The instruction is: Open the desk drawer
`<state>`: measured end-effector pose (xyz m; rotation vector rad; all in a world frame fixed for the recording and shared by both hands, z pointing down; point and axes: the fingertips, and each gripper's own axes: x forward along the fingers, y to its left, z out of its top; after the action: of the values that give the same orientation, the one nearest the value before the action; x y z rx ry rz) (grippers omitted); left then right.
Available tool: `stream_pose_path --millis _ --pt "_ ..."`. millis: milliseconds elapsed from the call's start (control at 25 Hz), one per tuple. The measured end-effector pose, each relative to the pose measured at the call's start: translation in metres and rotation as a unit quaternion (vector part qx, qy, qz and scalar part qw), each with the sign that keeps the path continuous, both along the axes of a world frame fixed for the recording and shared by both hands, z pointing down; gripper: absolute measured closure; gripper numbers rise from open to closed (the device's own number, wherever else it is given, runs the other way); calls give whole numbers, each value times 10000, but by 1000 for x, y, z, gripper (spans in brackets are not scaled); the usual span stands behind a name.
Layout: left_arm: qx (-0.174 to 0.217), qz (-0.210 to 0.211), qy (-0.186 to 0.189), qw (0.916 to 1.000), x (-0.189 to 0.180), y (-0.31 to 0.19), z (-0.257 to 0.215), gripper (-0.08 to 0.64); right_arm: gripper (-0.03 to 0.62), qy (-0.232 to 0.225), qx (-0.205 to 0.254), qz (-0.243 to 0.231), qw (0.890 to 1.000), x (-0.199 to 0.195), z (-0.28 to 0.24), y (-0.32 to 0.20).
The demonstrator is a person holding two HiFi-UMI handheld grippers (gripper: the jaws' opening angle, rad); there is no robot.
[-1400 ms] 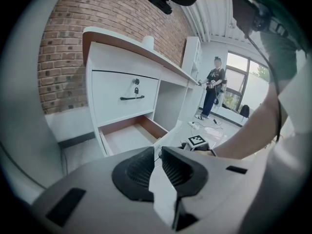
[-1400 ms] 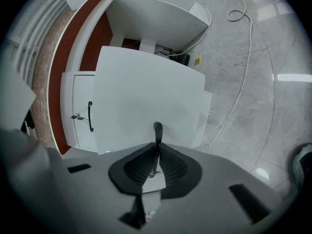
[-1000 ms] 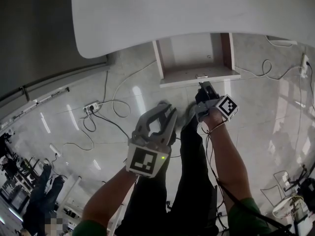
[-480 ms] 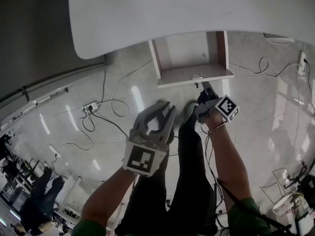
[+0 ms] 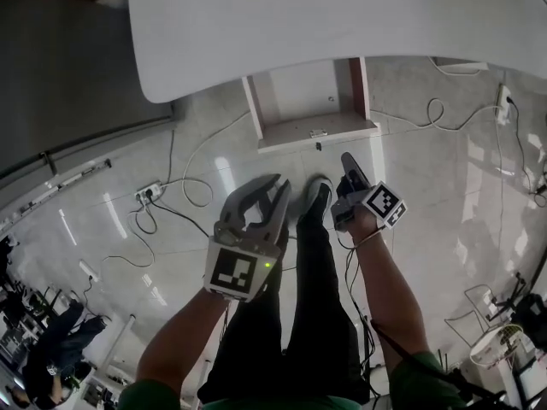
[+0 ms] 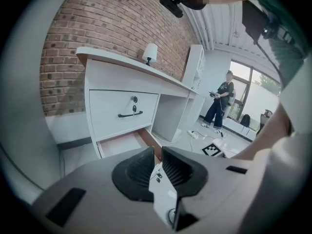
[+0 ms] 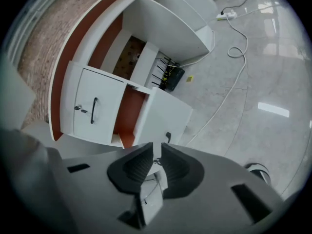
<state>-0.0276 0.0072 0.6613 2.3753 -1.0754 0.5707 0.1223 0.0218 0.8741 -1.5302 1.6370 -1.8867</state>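
A: Pale glossy floor strewn with cables, white worktop across twelve o'clock. Where to look for the drawer?

B: Under the worktop's near edge, already pulled out toward six o'clock, reddish side walls bared. Front edge along nine-to-three, slide line along twelve-to-six.

A: And from the claws?

B: At eleven o'clock of the right claw, near but apart; at one o'clock of the left claw, farther off. Right hand nearer, then. Probably little left to do beyond a further pull toward six, if any.

A: State of the claws?

B: Right: closing toward a slim gap, nothing between the pads. Left: slim gap too, empty.

A: Anything only one view gives?

B: Left gripper view: a closed upper drawer with handle and lock, plus a lamp on top, all hidden from overhead by the worktop. Head view alone: both claws at once.
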Motion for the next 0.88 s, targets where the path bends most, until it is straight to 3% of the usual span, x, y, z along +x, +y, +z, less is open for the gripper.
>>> stream_pose_path --millis 160,360,480,640,880 --pt "273 -79 -60 9996 -3 -6 -20 520 574 525 573 -531 9956 -9 -74 -18" --pt "504 -321 -91 9982 -9 -22 -69 520 592 1248 1432 -1218 9742 -33 -180 -47" --pt "513 -506 -57 9974 -13 -33 -111 520 592 1738 1913 -1699 9510 -51 -239 -60" --pt "966 -744 -95 9925 -30 -50 -155 520 592 2330 2504 -2077 9164 -70 -310 -78" --pt "1394 -1159 -104 9834 -64 -68 -240 520 592 3296 3231 -2470 8521 -87 -421 -85"
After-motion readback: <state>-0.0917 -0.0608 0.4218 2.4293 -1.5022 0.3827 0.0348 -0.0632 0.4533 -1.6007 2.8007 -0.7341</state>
